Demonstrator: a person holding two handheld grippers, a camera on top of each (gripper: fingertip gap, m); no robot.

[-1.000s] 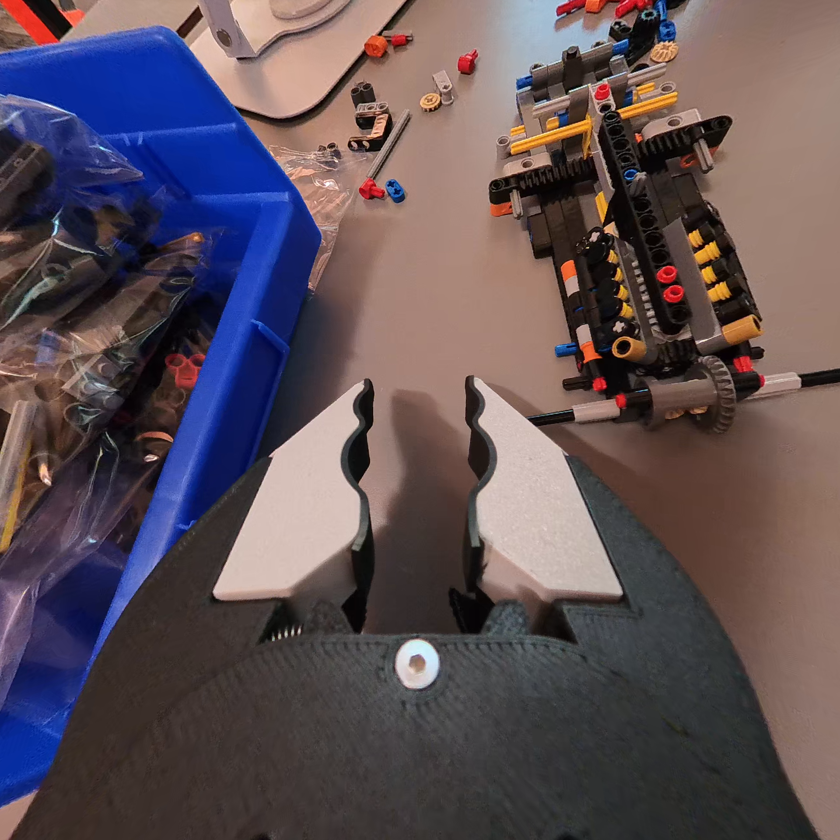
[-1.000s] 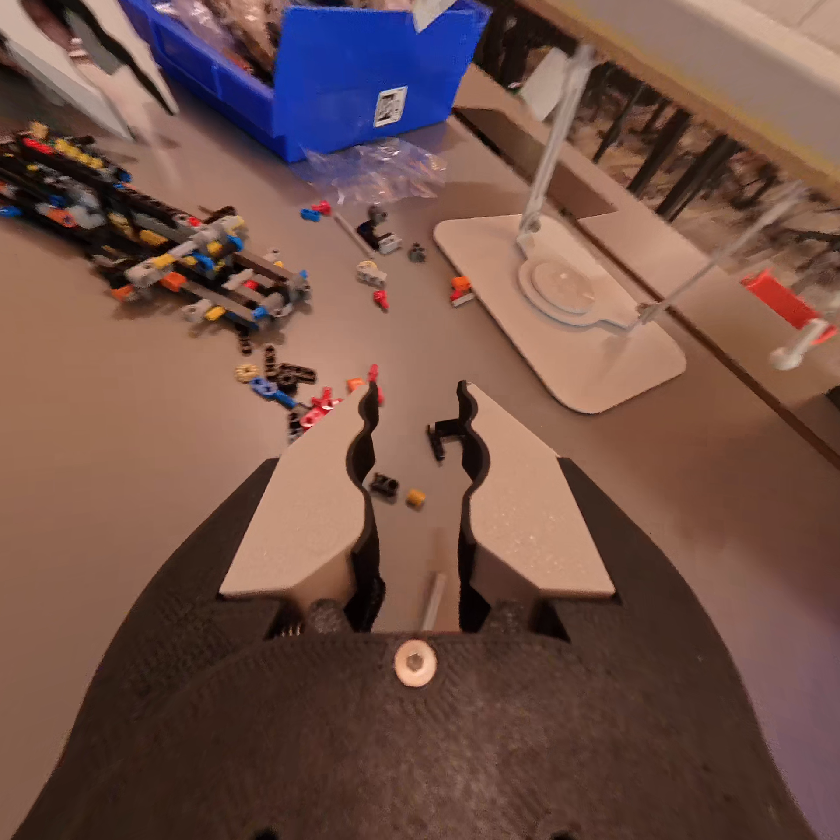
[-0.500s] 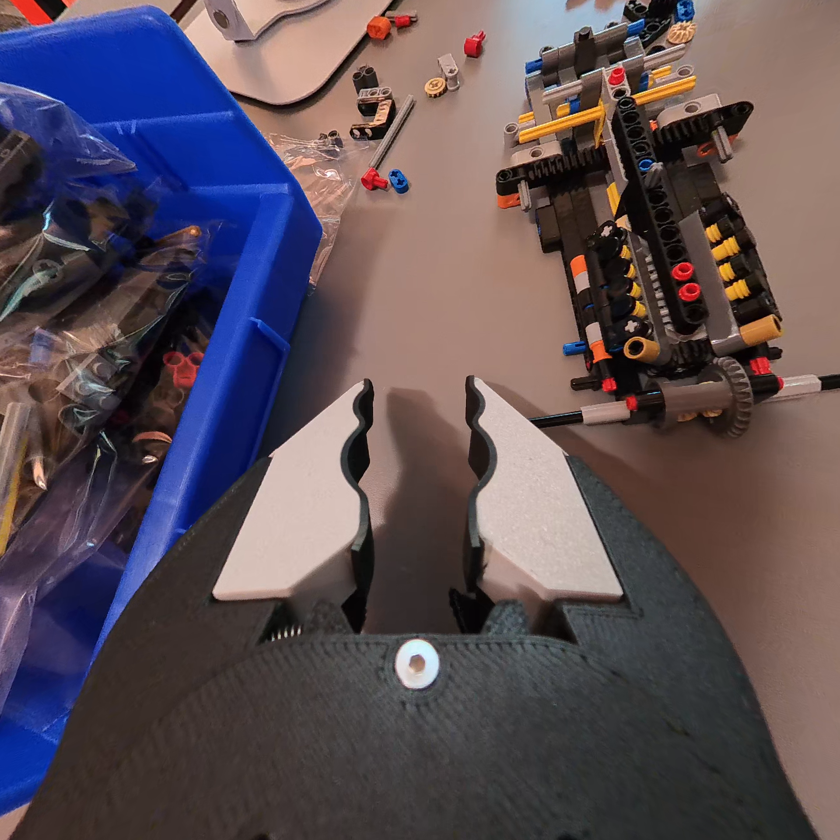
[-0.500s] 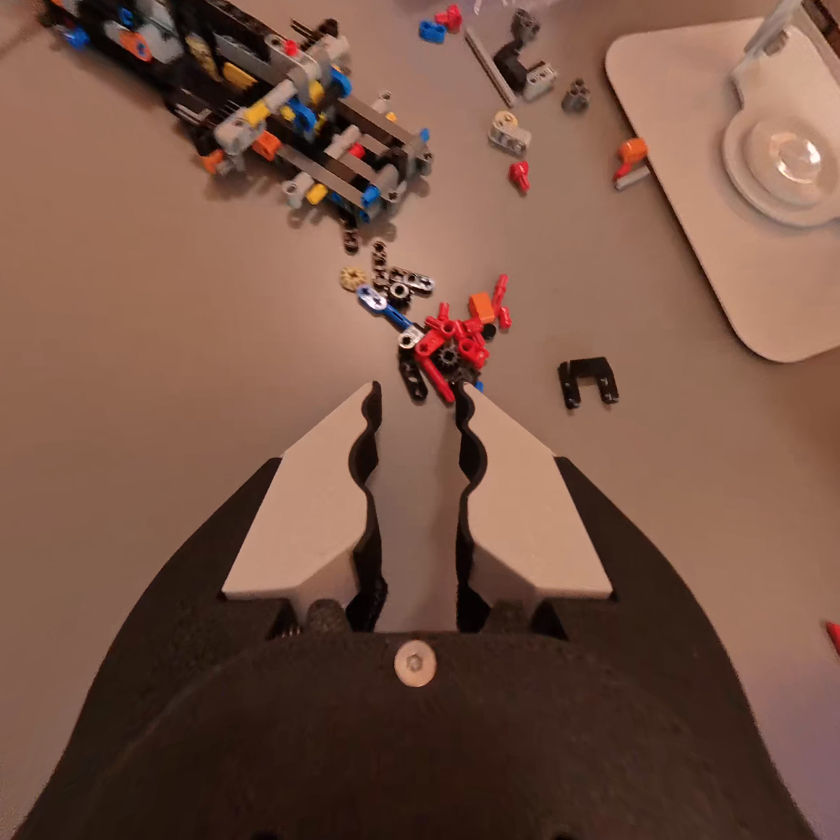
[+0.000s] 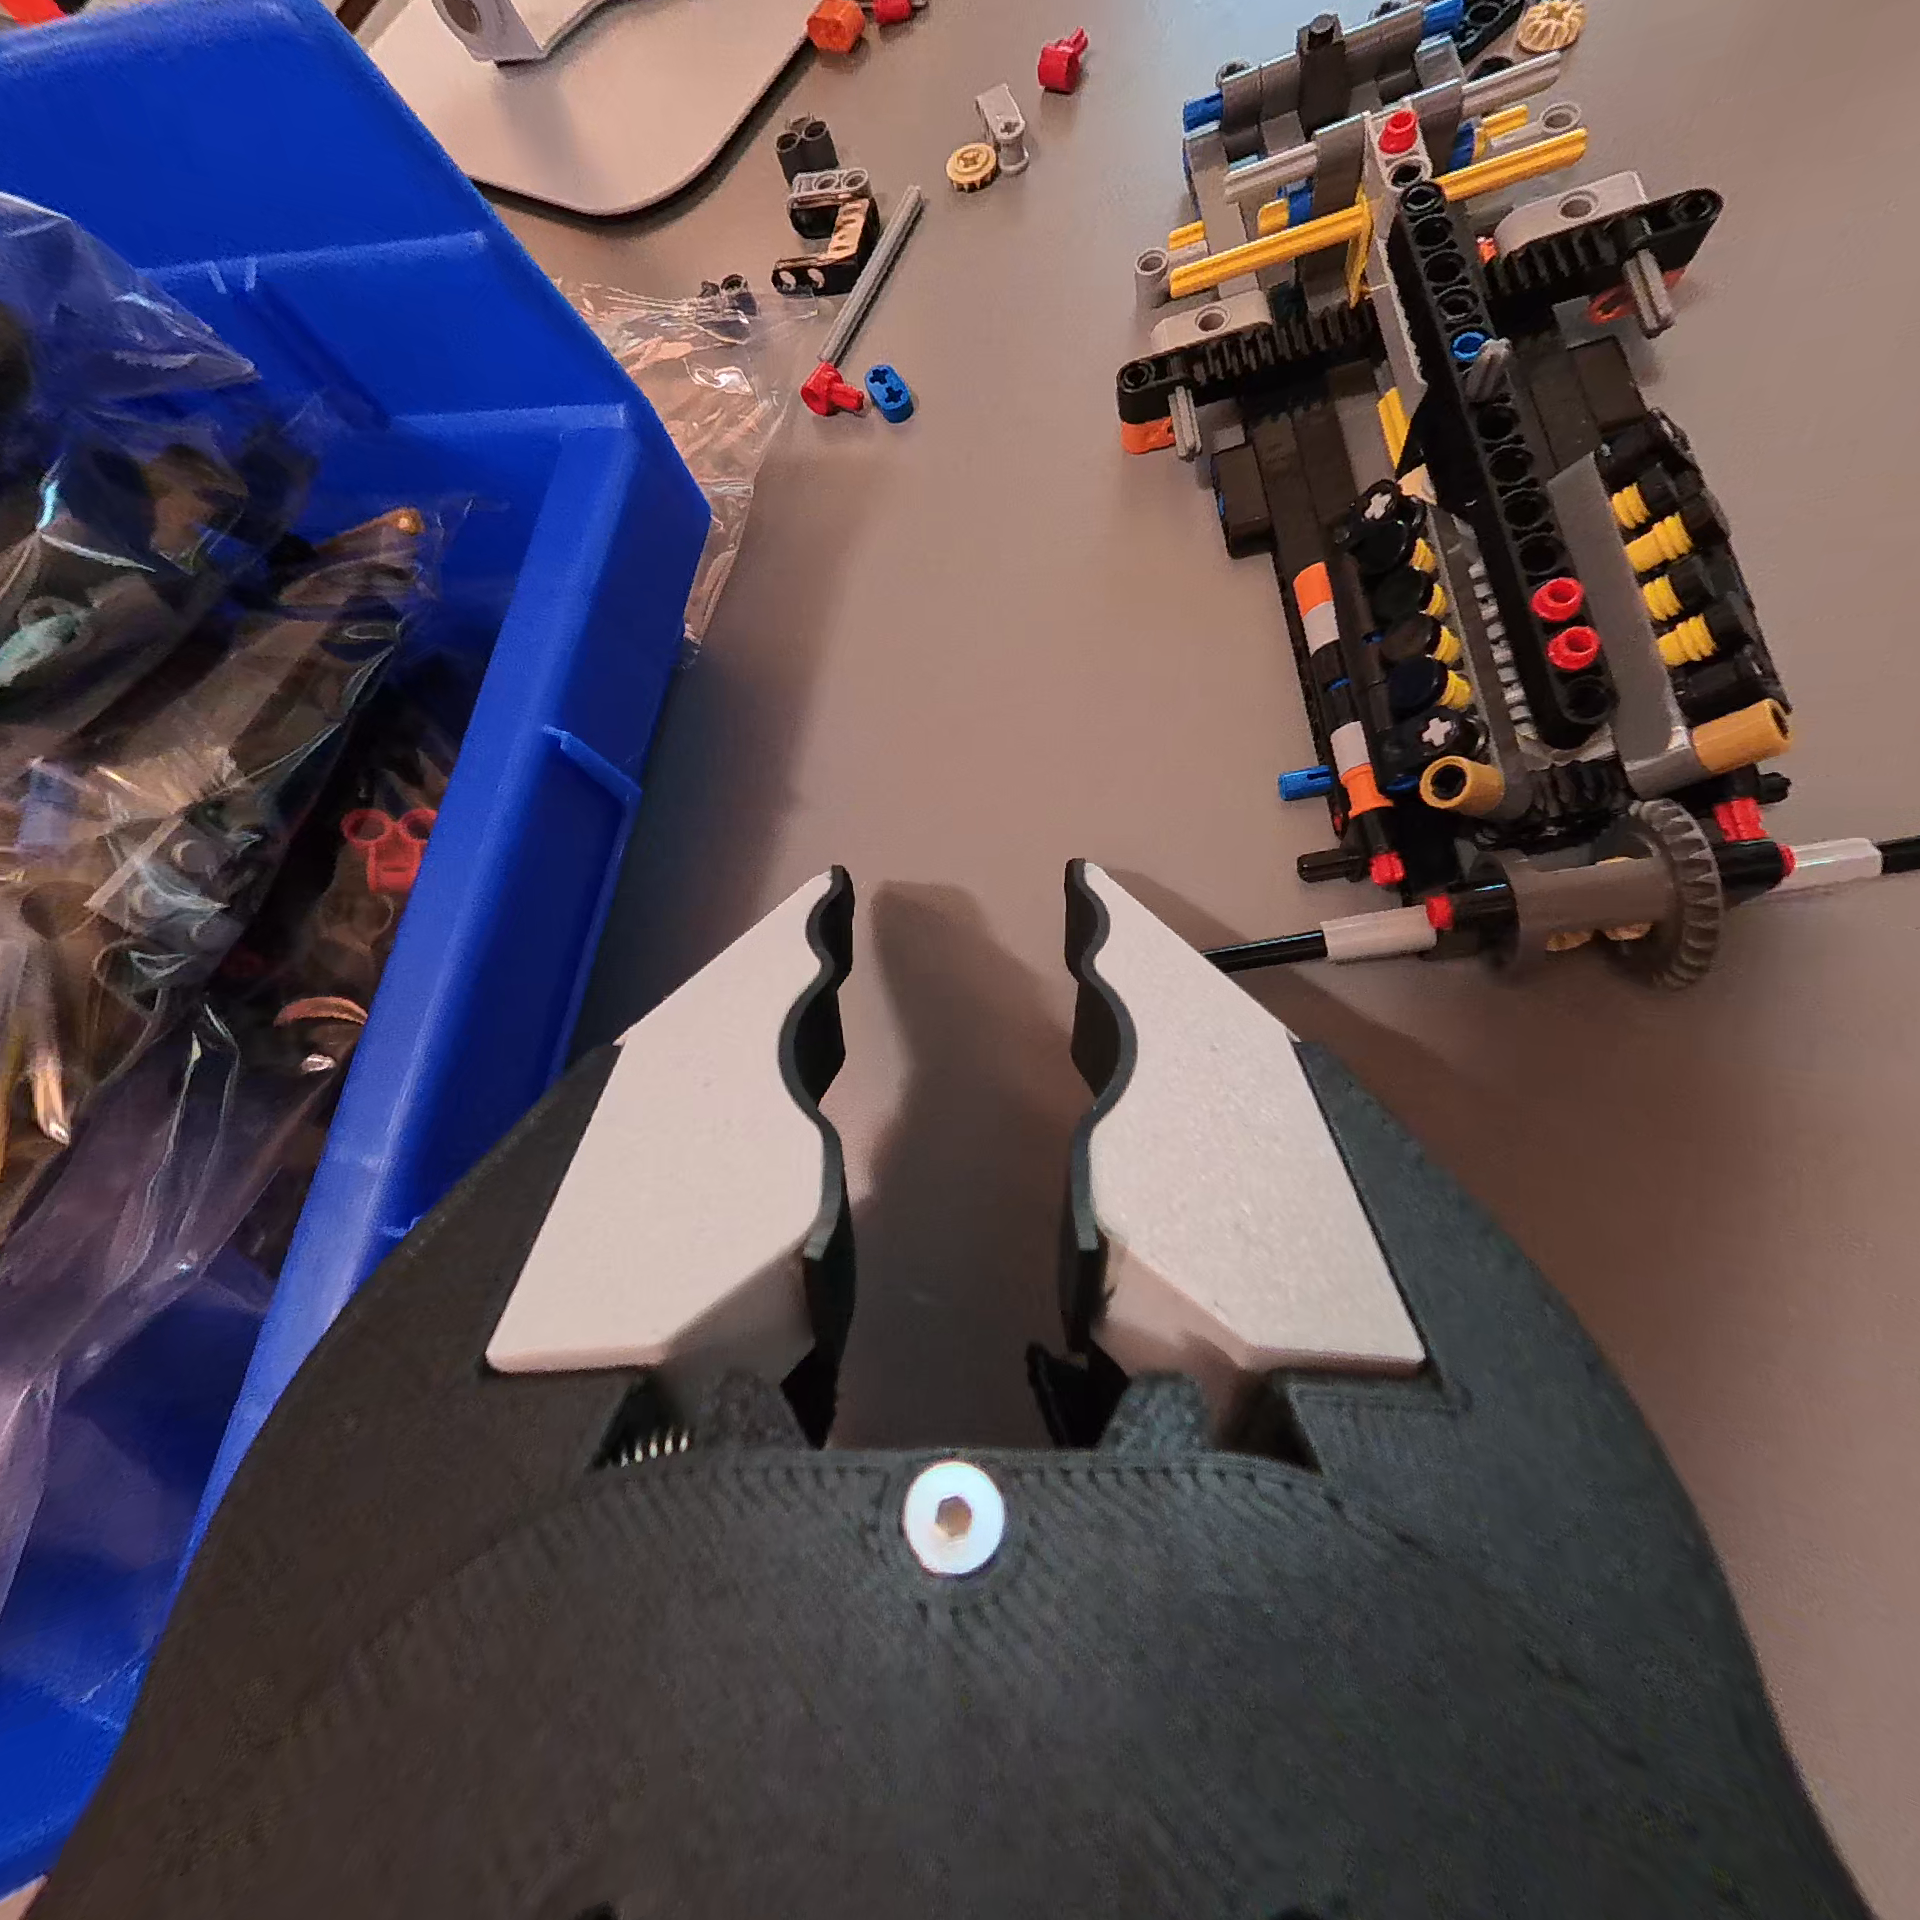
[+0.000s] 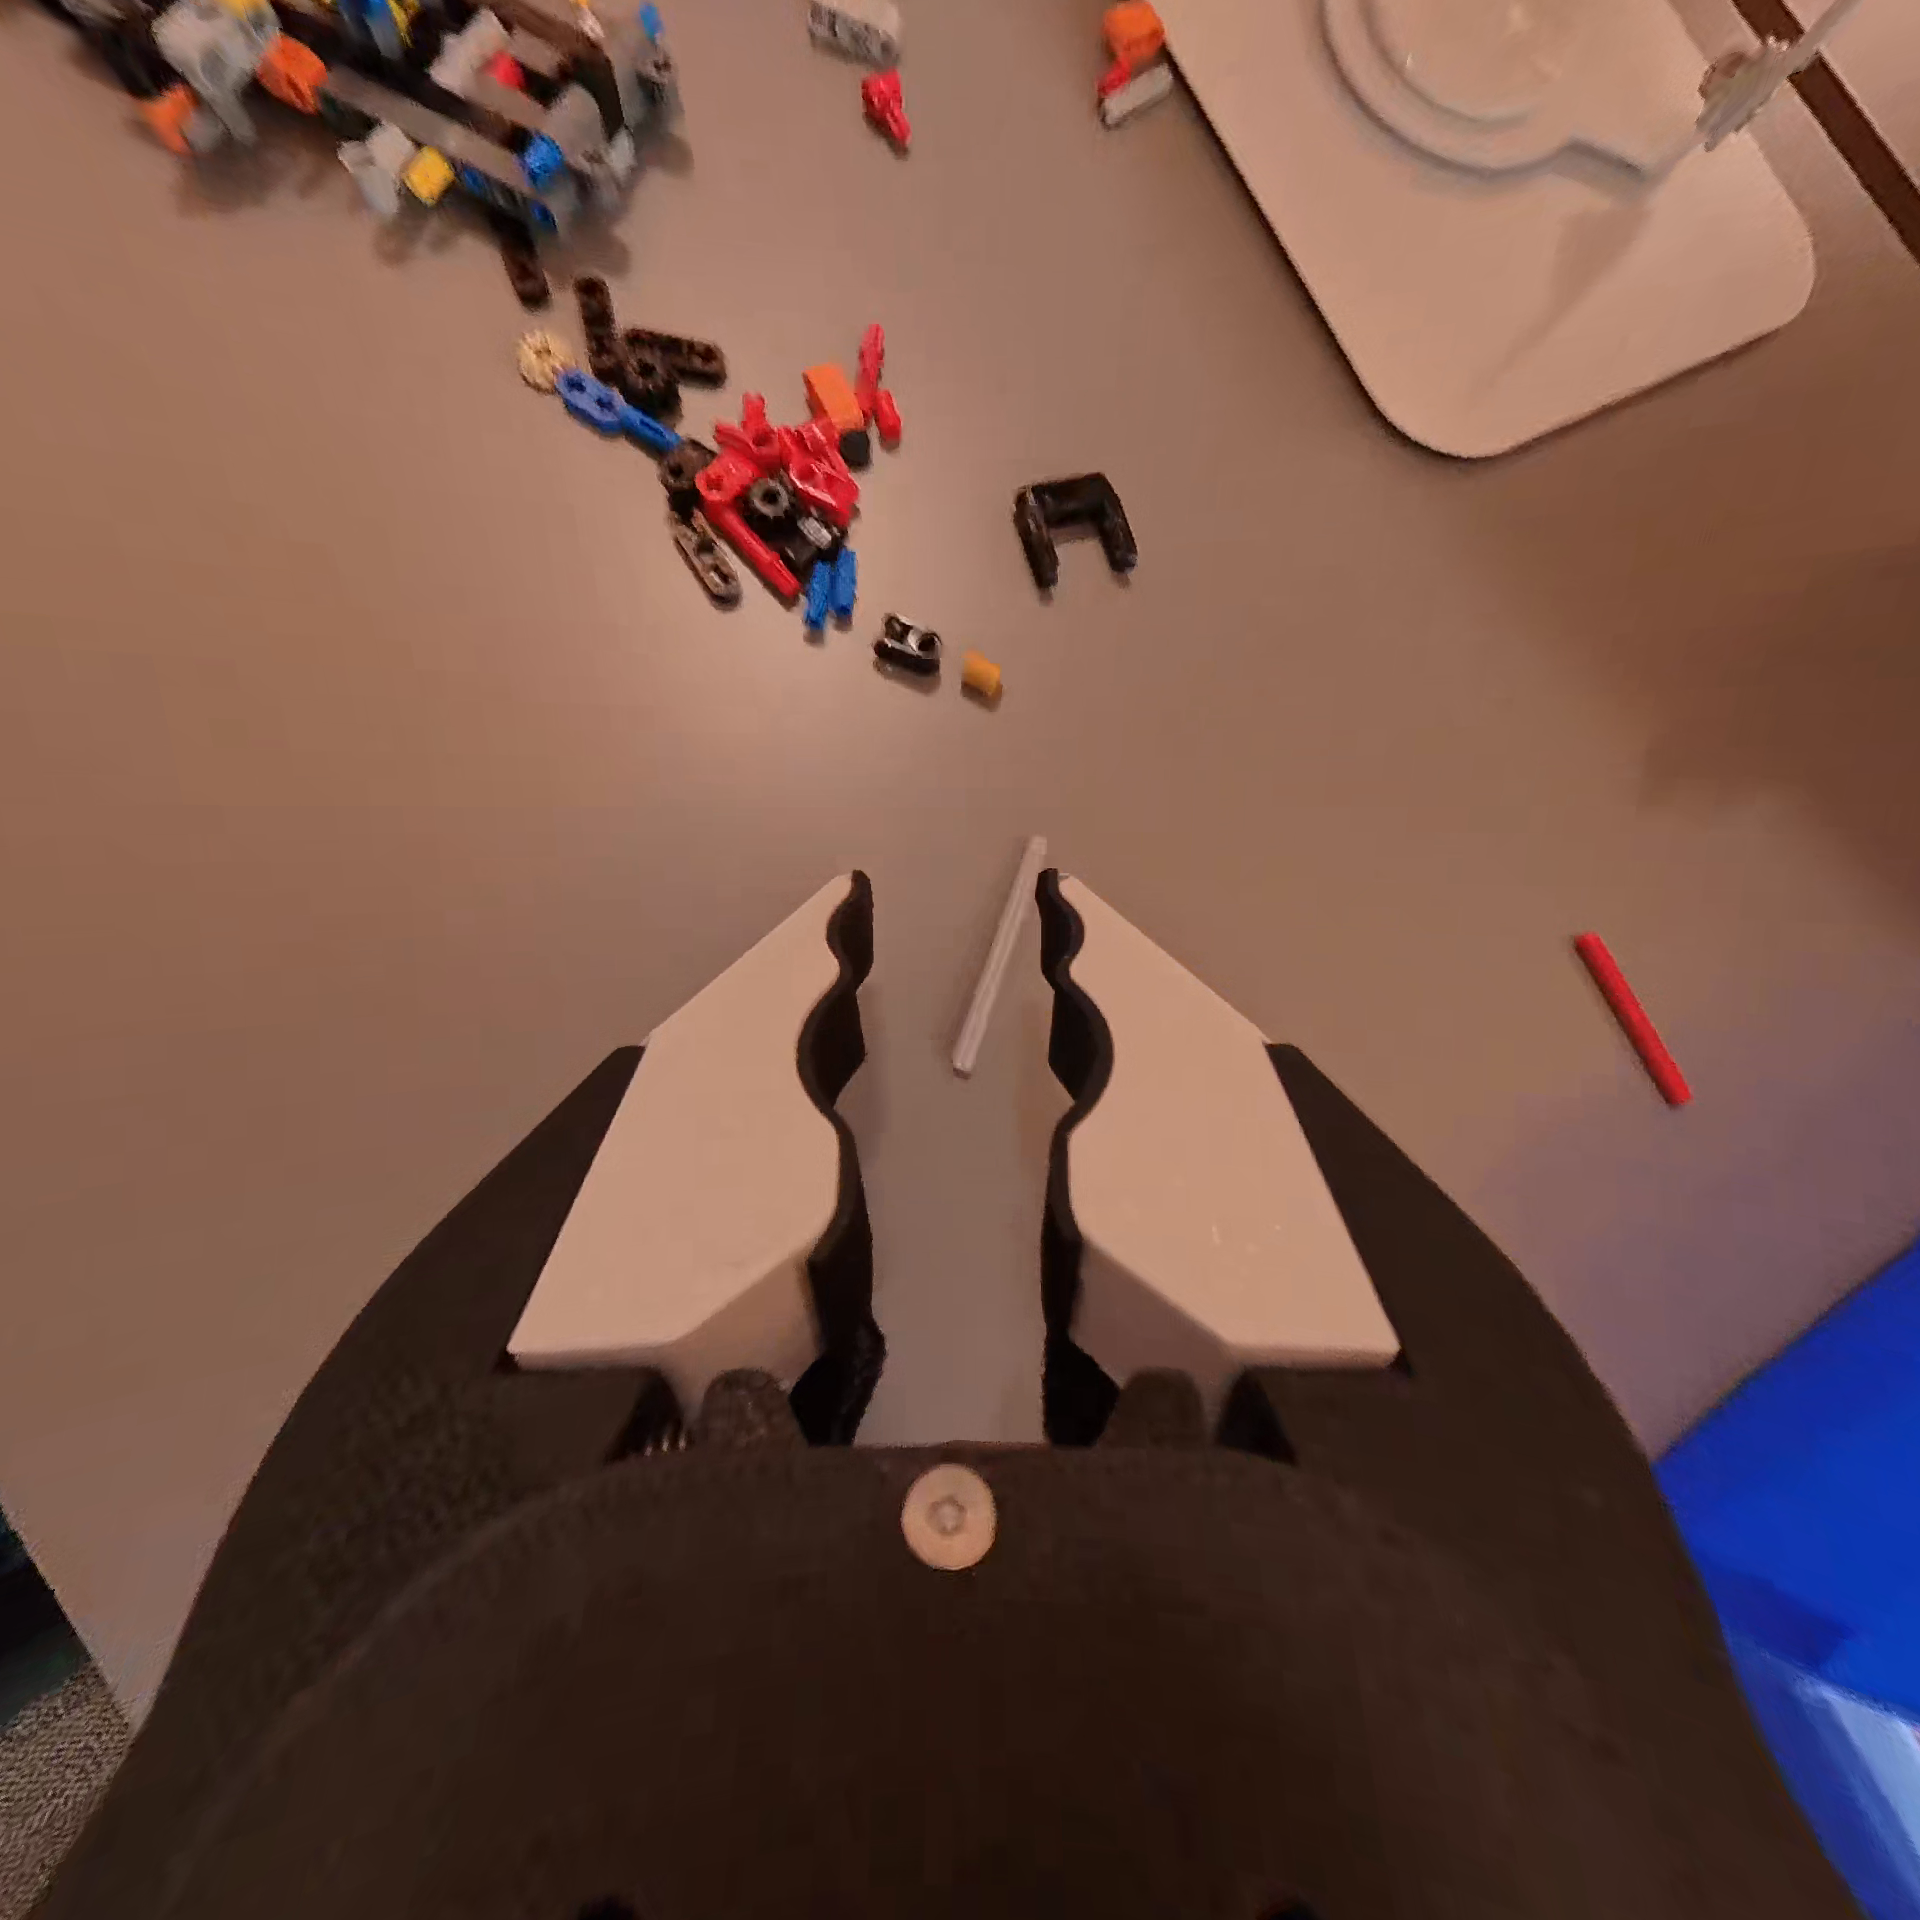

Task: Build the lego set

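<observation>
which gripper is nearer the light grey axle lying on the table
Right. The right gripper has the grey axle between its open fingers; the left gripper sits beside the blue bin.

The left gripper (image 5: 959,883) hovers with its two grey fingers spread apart, gripping nothing. The right gripper (image 6: 951,883) is likewise parted and empty.

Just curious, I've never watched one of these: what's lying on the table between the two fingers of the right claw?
In the right wrist view, a thin grey rod lies on the table between the open right gripper's fingers, slanted, near its right-hand finger.
</observation>
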